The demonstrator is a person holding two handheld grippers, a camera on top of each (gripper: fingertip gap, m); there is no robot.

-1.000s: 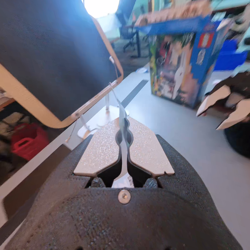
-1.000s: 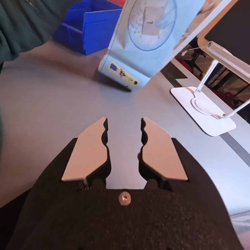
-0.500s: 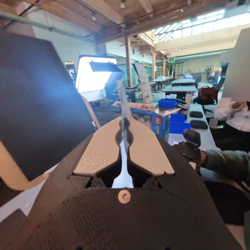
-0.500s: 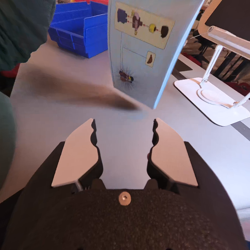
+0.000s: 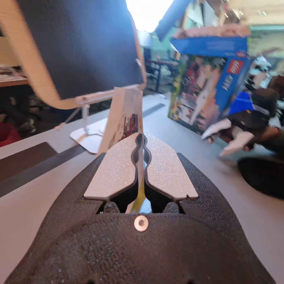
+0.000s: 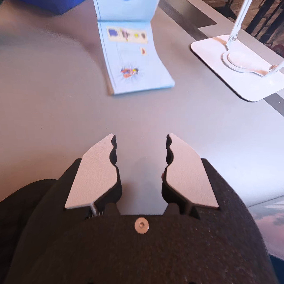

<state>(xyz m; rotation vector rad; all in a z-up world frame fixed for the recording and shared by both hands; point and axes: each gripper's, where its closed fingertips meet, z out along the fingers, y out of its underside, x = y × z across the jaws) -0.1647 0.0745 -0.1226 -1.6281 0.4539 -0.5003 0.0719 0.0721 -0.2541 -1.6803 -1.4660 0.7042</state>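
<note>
My left gripper (image 5: 142,135) is shut on a thin illustrated booklet (image 5: 126,113), which stands up edge-on from between the pads. In the right wrist view the same booklet (image 6: 132,58) is light blue. Its lower page curves down and lies on the grey table (image 6: 61,107). My right gripper (image 6: 141,136) is open and empty, low over the bare table a little short of the booklet's near edge. It also shows at the right of the left wrist view (image 5: 227,138).
A colourful toy box (image 5: 207,86) stands at the back right. A white stand base (image 6: 239,66) with thin legs holds a dark, tan-rimmed panel (image 5: 76,46). A blue bin (image 5: 241,104) and a black round pad (image 5: 261,173) sit at the right.
My left gripper swung up, then came back down with the booklet still in it; the booklet's lower page now lies on the table. My right gripper opened wider, then narrowed a little, still empty.
</note>
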